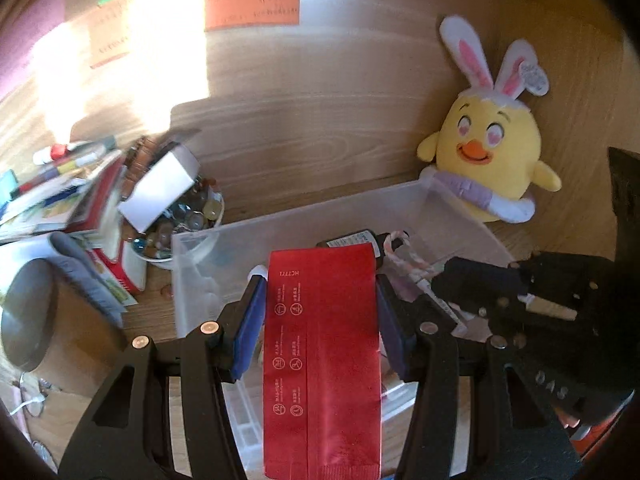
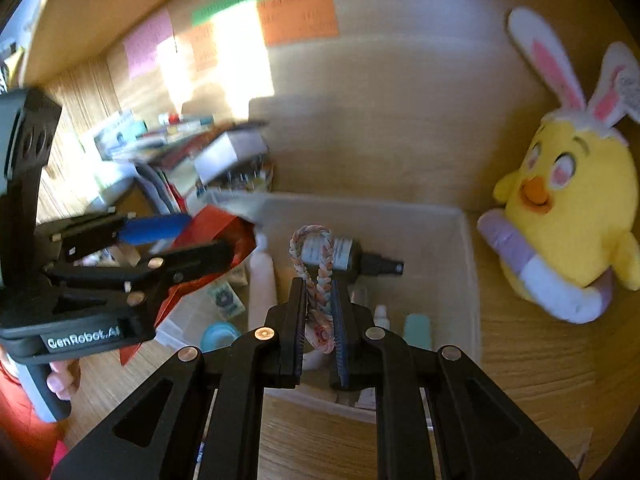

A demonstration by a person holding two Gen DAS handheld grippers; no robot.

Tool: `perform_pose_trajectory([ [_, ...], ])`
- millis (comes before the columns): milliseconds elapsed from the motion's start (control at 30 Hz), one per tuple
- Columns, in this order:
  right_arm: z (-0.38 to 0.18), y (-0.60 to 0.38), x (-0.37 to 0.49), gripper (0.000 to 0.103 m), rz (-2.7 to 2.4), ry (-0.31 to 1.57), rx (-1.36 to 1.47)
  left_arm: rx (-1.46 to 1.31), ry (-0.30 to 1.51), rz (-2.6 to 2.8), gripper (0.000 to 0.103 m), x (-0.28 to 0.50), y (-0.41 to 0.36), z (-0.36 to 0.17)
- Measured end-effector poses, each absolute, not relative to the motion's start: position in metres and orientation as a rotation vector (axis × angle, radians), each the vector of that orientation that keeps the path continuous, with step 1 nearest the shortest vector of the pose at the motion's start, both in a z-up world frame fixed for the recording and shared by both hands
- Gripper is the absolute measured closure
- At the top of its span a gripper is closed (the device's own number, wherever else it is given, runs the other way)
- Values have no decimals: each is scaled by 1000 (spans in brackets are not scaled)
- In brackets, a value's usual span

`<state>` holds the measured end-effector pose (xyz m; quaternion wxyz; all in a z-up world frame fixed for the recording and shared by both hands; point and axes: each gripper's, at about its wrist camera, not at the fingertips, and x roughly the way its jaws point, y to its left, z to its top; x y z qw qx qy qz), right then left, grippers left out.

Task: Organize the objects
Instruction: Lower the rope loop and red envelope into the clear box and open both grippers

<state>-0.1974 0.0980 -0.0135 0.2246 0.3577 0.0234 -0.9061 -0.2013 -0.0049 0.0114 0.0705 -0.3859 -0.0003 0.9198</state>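
My left gripper (image 1: 318, 276) is shut on a red paper packet (image 1: 322, 356) and holds it over the clear plastic bin (image 1: 296, 220). In the right wrist view the same gripper (image 2: 208, 236) and packet (image 2: 218, 232) hang over the bin's left side. My right gripper (image 2: 320, 286) is shut on a braided pastel cord loop (image 2: 316, 264) above the bin (image 2: 468, 264). It also shows at the right of the left wrist view (image 1: 456, 276), with the cord (image 1: 404, 256) sticking out. A dark spray bottle (image 2: 352, 256) lies in the bin beneath the cord.
A yellow chick plush with bunny ears (image 1: 492, 152) sits right of the bin against the wooden wall. Left of the bin are a bowl of glass beads (image 1: 188, 216), a white box (image 1: 160, 188), stacked books (image 1: 60, 204) and a grey cylinder (image 1: 28, 320). Small bottles and tubes (image 2: 416, 328) lie in the bin.
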Motion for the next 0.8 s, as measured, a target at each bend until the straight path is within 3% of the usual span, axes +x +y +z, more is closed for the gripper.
perform_pose_trajectory([
  [567,-38,84,-205,91,-2522,219,1046,-1203,-19,2698,49,-209,0,-4],
  [800,-34,83,-200,66,-2525,231,1042,-1144,12,2746,38,-189,0,13],
])
